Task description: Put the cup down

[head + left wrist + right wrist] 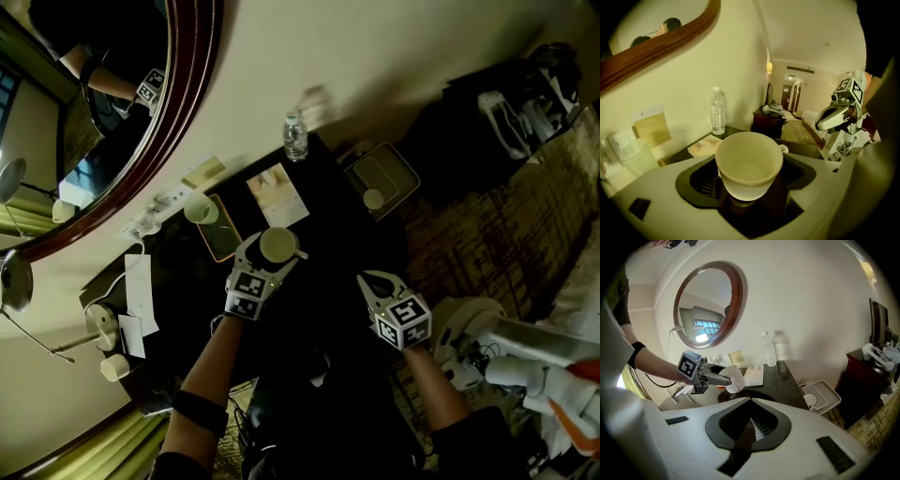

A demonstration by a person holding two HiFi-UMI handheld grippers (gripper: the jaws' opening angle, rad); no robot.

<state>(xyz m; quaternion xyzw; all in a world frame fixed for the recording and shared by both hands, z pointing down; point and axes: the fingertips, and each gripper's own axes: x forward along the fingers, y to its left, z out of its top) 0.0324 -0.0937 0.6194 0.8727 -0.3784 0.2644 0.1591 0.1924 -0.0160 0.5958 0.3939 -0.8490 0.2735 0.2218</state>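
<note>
Left tongs (pixel 750 194) clamped round a smooth, rounded white cup (pixel 749 161); right tongs (pixel 751 426) clenched empty.

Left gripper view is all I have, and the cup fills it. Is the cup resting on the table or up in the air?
Observer: Up in the air. The right gripper view shows the cup in the left tongs, clear above the dark table.
Operator: Are the other tongs holding anything?
Observer: No. The right tongs are shut and empty.
Operator: What's around the cup down there?
Observer: In the head view a tray lies at the cup's left, and the table at its right is bare.
</note>
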